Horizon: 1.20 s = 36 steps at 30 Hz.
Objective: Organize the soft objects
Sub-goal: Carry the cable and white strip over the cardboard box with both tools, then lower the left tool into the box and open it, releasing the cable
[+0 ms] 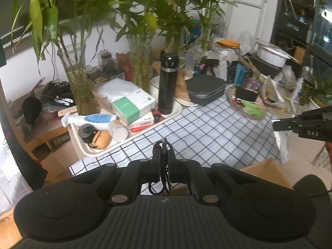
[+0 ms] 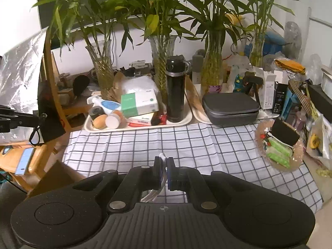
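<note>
My left gripper (image 1: 164,155) is shut on a coiled black cable (image 1: 159,183). Its plug sticks up between the fingertips and its loops hang below the jaws. My right gripper (image 2: 164,162) is shut on a bundled white cable (image 2: 154,195), whose strands trail down behind the fingers. Both grippers hover above the near edge of the black-and-white checked cloth (image 2: 186,145). The right gripper (image 1: 276,124) shows at the right edge of the left wrist view. At the left edge of the right wrist view, the left gripper (image 2: 38,117) has a black cable loop (image 2: 34,133) dangling from it.
A white tray (image 2: 182,122) at the back holds a black flask (image 2: 176,91), boxes and bottles. A grey zip case (image 2: 230,108) sits on a second tray. A round basket (image 2: 298,155) with green packets lies at the right. Vases of bamboo (image 2: 161,58) line the wall. A phone (image 2: 23,161) lies on a wooden stool.
</note>
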Each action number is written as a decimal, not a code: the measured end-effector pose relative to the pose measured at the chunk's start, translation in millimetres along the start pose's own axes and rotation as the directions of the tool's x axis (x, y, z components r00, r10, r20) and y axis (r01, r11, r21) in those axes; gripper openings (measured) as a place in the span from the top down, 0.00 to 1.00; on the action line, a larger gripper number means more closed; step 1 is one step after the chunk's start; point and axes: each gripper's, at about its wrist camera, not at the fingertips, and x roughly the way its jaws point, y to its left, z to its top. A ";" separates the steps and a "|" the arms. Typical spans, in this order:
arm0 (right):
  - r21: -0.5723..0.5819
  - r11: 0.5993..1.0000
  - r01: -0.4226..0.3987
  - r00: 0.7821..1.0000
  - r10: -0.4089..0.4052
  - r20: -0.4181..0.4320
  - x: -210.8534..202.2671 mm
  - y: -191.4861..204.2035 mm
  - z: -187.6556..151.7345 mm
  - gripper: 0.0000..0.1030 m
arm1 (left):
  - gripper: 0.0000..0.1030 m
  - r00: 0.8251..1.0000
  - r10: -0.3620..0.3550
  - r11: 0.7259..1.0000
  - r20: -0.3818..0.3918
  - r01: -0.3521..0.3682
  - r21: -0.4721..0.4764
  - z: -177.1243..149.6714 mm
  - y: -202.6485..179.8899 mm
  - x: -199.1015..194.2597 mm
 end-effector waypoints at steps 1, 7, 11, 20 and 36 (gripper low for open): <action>0.001 1.000 -0.004 1.000 0.004 0.002 -4.8 1.3 -1.2 0.93 | 0.94 1.000 -0.007 1.000 -0.001 0.007 0.000 -0.9 -1.8 -2.5; 0.002 1.000 -0.027 1.000 0.027 0.006 -31.0 10.6 -9.2 0.93 | 0.94 0.998 -0.056 0.998 -0.025 0.056 0.006 -9.2 -17.2 -10.2; 0.003 0.999 -0.042 0.999 0.042 0.007 -43.6 16.2 -17.0 0.93 | 0.94 0.996 -0.075 0.997 -0.048 0.076 0.020 -16.8 -27.8 -9.2; -0.002 0.998 -0.067 0.998 0.067 0.001 -57.5 28.6 -34.3 0.93 | 0.94 0.986 -0.125 0.991 -0.113 0.129 0.022 -37.8 -42.0 1.9; 0.037 0.994 -0.101 0.994 0.102 -0.032 -50.6 32.6 -51.7 0.93 | 0.94 0.957 -0.165 0.986 -0.240 0.169 -0.003 -59.6 -45.2 22.3</action>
